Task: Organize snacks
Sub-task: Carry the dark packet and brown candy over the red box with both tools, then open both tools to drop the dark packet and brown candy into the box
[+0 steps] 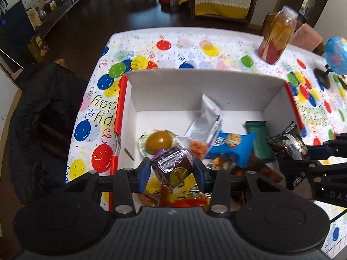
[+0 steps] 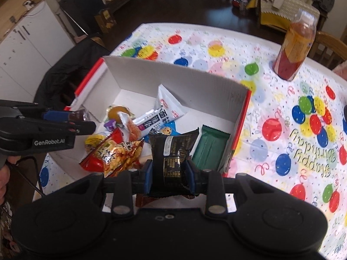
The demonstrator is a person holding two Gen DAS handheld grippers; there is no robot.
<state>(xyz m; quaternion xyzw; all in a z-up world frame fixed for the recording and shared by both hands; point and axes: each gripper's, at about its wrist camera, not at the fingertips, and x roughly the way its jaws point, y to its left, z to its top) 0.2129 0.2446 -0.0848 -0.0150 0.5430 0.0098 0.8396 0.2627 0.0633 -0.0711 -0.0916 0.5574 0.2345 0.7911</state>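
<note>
My left claw [image 1: 172, 173] was clamped on a small dark brown wrapped cake [image 1: 173, 169] with a gold round label, its blue pads pressed against the wrapper on both sides, and it hung over the near end of the white cardboard box [image 1: 195, 91]. Just ahead of that claw, inside the box, lay an amber jelly cup [image 1: 158, 143], and beyond it a white packet [image 1: 206, 119] leaned upward, with a blue biscuit pack [image 1: 234, 145] to the right of it. My right claw [image 2: 169, 173] was clamped on a black packet [image 2: 171, 153] with gold print, also above the near end of the box. Just to the right of the black packet a green bar [image 2: 210, 147] lay against the box wall; to the left sat a red and yellow crisp bag [image 2: 112, 153]. Well ahead and to the right, outside the box, a bottle of orange drink [image 2: 297, 43] stood upright on the balloon-print tablecloth [image 2: 282, 112].
</note>
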